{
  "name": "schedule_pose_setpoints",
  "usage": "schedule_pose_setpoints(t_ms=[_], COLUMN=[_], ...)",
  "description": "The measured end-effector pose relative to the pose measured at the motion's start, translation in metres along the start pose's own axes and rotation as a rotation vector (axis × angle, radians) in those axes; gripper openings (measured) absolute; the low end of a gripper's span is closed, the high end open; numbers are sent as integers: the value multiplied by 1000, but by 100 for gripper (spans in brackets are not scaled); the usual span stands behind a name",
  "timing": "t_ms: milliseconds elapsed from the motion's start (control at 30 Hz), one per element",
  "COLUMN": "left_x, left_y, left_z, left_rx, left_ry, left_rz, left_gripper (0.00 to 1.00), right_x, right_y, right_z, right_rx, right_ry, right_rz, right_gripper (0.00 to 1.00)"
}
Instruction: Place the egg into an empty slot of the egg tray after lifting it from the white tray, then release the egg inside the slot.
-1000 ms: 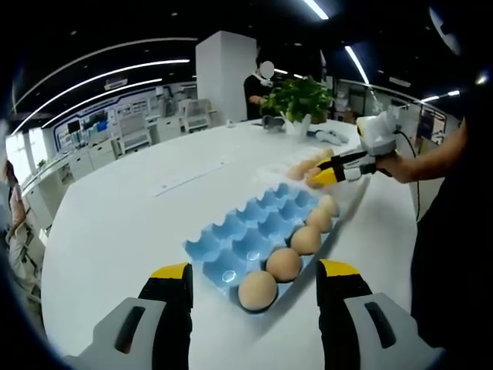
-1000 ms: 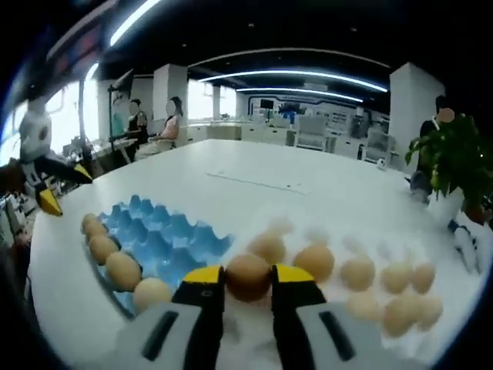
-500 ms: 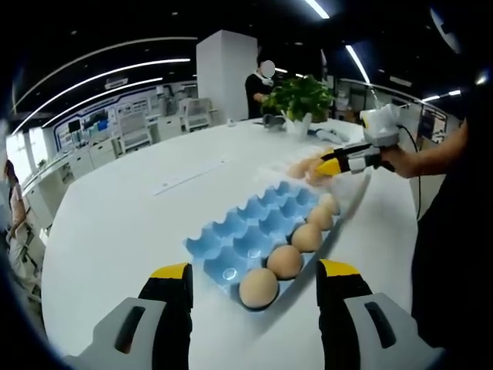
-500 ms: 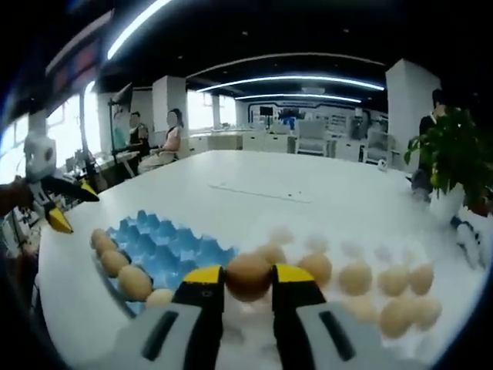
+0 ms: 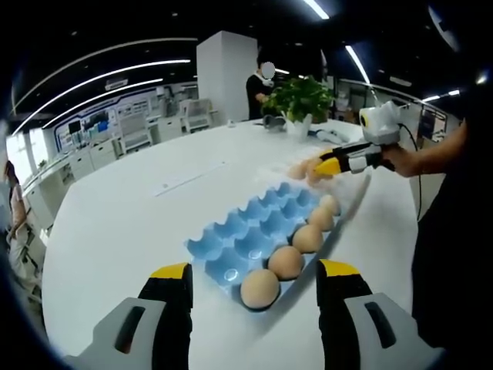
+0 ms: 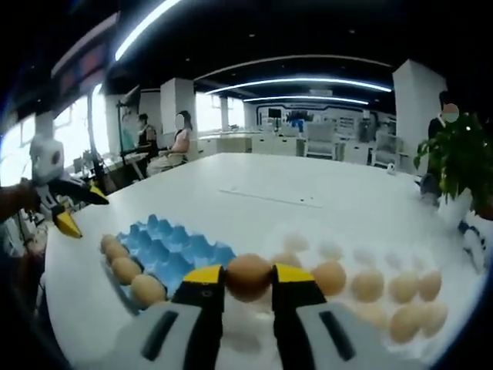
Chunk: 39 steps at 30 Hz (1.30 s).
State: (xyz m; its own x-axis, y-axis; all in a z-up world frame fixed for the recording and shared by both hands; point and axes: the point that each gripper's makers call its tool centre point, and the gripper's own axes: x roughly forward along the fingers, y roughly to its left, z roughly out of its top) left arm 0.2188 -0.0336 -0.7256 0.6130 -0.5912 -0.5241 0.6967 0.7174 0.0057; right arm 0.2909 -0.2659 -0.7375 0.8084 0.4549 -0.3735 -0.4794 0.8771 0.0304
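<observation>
One broad white worktop [image 5: 115,216] carries it all, and on it sits the blue egg tray [image 5: 254,239], four eggs lined along its near edge in the left gripper view, the rest of its slots bare. Beyond it, the white tray [image 6: 362,308] spreads pale and hard to trace against the surface, loose eggs dotted across it in the right gripper view. A potted plant [image 5: 300,96] stands at the far side of the worktop. Now the left hand-held gripper [image 5: 254,297]: jaws spread wide apart, nothing between them, hanging just short of the egg tray's nearest egg. And the right hand-held gripper [image 6: 248,287], clamped tight on the egg [image 6: 248,276]! That brown egg sits squeezed between the two yellow tips, held up above the white tray, with the egg tray off to its left. From the left gripper view it shows past the egg tray's far end.
</observation>
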Motion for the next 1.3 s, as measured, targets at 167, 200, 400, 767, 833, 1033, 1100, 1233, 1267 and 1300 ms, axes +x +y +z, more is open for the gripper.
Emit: schedule_pose_setpoints(t_ms=[167,200,400,767,833,1033,1100,1233,1267,1300], left_x=[1,1,2,1,1,0,-1,-1,-1,0], left_y=[1,1,1,2,3,6,7,8,8,9], left_z=[1,1,2,-3,-3,-5,-5,-7,-7,-8], left_rx=[2,3,4,-3,-3,-5,-6,-11,-11,-12], left_ry=[0,0,-2,1,0,1,0,1,1,1], left_rz=[-1,-2,-4,-1,-2,-1,1,2,1,0], left_gripper=[65,65,65,65,65,65,65,65,65,65], right_x=[1,2,5,19,23,36,40,49,52,54], right_y=[4,6,15,50,61,92,102,121,125,129], right_z=[0,0,4,14,16,20,22,27,29,30], right_rx=[-2,-3,-12,-44,-58,-89,-95,-111,-115,-117], right_ry=[2,2,-4,-14,-16,-15,-16,-24,-28,-28], right_rz=[14,18,44,127,151,225,247,290,299,309], right_gripper=[23,23,23,23,23,23,23,23,23,23])
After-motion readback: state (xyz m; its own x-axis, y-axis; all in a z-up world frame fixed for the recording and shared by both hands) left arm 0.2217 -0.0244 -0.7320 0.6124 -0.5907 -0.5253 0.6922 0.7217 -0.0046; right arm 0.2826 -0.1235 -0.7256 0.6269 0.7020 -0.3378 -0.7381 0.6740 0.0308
